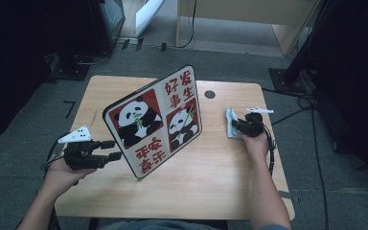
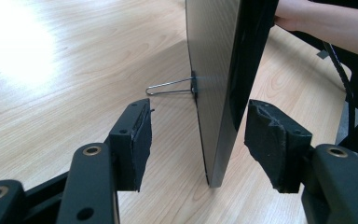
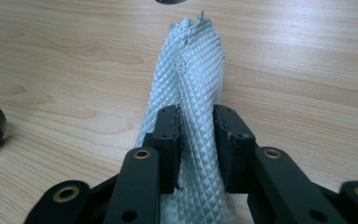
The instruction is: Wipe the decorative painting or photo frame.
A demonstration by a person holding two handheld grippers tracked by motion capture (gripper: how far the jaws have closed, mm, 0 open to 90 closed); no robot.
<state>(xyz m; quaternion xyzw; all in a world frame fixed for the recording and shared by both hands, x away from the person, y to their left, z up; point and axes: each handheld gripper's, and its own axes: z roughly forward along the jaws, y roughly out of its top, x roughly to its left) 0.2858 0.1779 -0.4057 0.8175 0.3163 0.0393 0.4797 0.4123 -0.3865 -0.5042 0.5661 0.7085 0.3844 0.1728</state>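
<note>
Square panda picture board (image 1: 154,122) stands propped upright.

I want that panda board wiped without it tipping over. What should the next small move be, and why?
Probably lift the cloth toward the panda board. The right hand-held gripper pinches a fold of it on the table, while the board stands on its wire stand between the left hand-held gripper's open jaws.

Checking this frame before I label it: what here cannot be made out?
- Panda board: its back is hidden in the high view; the left gripper view shows it edge-on.
- Cloth: the right gripper covers its near end.
- Wire stand: its attachment is too small to make out.
</note>
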